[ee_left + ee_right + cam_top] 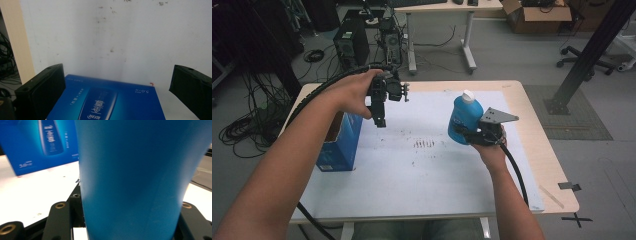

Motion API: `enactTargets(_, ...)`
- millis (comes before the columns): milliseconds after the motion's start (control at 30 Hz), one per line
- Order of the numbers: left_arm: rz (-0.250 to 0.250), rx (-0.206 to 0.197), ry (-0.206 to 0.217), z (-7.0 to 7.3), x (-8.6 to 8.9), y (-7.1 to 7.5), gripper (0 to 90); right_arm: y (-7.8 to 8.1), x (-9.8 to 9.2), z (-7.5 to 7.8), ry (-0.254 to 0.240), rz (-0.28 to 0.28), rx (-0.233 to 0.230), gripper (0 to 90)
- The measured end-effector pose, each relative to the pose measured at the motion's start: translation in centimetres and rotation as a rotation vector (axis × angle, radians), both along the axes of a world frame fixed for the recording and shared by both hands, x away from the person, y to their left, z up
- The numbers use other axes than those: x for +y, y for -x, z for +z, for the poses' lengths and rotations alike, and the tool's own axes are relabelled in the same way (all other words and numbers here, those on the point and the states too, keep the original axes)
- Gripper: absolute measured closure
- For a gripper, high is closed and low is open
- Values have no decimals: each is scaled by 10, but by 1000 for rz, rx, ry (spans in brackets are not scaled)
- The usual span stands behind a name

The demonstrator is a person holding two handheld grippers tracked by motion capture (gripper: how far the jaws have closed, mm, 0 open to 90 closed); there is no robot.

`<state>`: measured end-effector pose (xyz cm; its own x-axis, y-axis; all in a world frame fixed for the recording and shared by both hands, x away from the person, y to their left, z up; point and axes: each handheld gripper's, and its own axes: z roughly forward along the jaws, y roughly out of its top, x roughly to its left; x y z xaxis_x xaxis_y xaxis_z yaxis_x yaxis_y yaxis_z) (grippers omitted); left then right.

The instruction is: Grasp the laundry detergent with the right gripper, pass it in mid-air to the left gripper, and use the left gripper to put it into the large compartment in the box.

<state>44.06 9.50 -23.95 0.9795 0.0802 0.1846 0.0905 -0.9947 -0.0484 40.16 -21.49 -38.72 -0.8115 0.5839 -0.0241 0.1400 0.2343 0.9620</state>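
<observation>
Right tongs clamp my smooth, probably slippery and heavy blue bottle low on its body, while left tongs gape empty above the blue box.

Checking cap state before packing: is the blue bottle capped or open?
Capped. The blue bottle, held by the right gripper, has a white cap on its neck in the high view. Whether it is screwed tight, cannot tell.

Blue box: "5.0" readable upside down near corner; Chinese characters on printed bottle, too blurred.
</observation>
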Motion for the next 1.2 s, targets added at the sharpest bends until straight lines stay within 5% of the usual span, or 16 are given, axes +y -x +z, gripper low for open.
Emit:
enactTargets(567, -24, 1, 27, 18, -11, 4, 4, 13, 17, 32, -33, 194, 6, 446)
enactTargets(1200, -67, 30, 66, 43, -24, 13, 4, 23, 51, 32, -23, 353, 9, 447)
